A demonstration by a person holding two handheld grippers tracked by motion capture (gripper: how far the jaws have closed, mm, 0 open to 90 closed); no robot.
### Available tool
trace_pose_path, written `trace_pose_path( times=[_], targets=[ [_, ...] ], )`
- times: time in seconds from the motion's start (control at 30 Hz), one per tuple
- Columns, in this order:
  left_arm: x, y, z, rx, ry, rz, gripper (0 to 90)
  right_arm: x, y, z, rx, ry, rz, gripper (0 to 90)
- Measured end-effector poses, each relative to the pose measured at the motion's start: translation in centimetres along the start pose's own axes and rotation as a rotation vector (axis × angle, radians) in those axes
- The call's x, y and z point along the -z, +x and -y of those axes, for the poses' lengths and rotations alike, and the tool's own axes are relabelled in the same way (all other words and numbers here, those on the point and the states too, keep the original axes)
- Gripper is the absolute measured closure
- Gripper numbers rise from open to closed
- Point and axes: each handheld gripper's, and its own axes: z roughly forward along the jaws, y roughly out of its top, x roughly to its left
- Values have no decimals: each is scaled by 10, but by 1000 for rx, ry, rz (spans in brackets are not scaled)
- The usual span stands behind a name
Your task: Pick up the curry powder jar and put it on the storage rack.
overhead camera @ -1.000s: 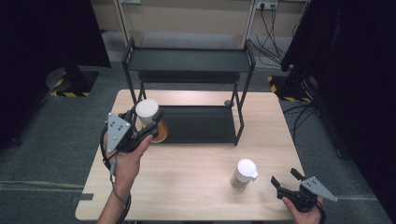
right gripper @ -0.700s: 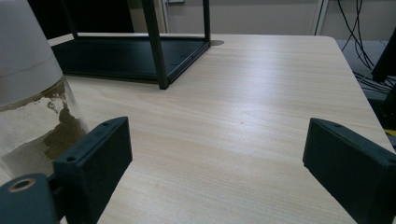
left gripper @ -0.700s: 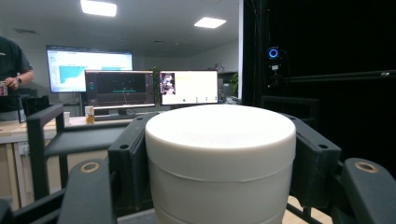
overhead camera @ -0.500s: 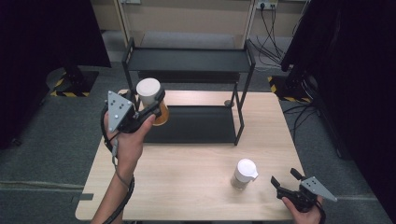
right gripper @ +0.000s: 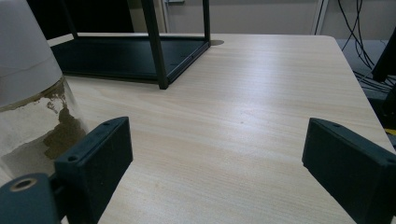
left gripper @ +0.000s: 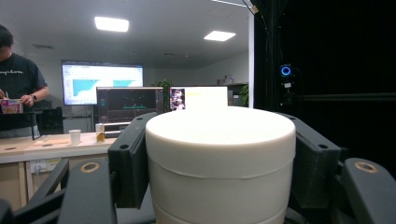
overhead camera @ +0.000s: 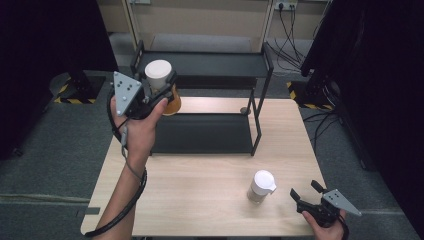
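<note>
The left gripper (overhead camera: 159, 86) is clamped on the white lid of an amber jar (overhead camera: 167, 97), held in the air above the left end of the black two-tier shelf rack (overhead camera: 200, 132), roughly level with its upper tier; in the left gripper view both jaws press flat against the lid's sides (left gripper: 219, 158). The right gripper (overhead camera: 306, 192) rests low at the table's near right corner, jaws spread wide and holding nothing, just right of a second white-capped jar (overhead camera: 261, 186) that stands on the table in front of the rack. Risk, as judged: the grip is on the lid alone, so a loose cap or a tilt could let the jar body drop onto the rack or table; the rack's left posts stand close enough for a careless descent to clip them. The second jar, near the idle right gripper, could be knocked over by a sideways move. The wooden table (overhead camera: 200, 200) is light, smooth and bare apart from these items. Grey floor surrounds it, with dark curtains at both sides and cables behind.
</note>
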Motion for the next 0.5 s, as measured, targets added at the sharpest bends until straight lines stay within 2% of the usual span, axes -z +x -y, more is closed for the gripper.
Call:
trace_pose_path(
  times=[0.5],
  targets=[
    [-23,4,-20,-16,0,-37,334,0,0,1,2,-3,1,92]
  ],
)
